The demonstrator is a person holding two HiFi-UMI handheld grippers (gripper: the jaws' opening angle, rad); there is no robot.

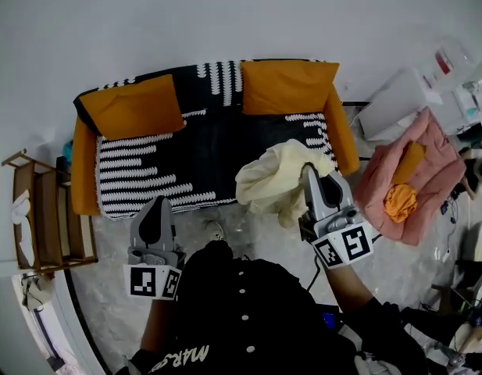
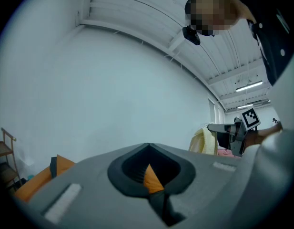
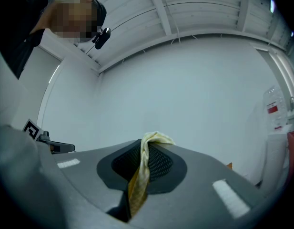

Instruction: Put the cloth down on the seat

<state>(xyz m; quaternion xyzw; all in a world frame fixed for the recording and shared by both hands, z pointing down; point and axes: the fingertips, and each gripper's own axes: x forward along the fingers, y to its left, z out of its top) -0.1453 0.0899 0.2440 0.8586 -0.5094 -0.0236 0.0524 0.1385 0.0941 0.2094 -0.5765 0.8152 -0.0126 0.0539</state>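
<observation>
I am holding the cloth (image 1: 276, 180) in the right tool (image 1: 309, 166), whose jaws are standing narrow and pinching a fold of the pale yellow fabric. In the right gripper view that fold is running up between the pads and flopping over their tips. The rest of the cloth is hanging in a loose bunch at the middle right of the head view, in front of the right end of the sofa (image 1: 217, 143) and overlapping its front edge. I am judging that it is not resting on the seat yet.

The left tool (image 1: 156, 203) is sitting at the lower left, well apart from the cloth. Its jaws are drawn together on nothing (only a sliver of orange is showing through them in its own view).

So the pickup is looking done, and the placing is what is remaining. I am thinking the cloth needs to go up and over the striped seat, below the two orange cushions (image 1: 135, 104), before the right tool is letting go.
</observation>
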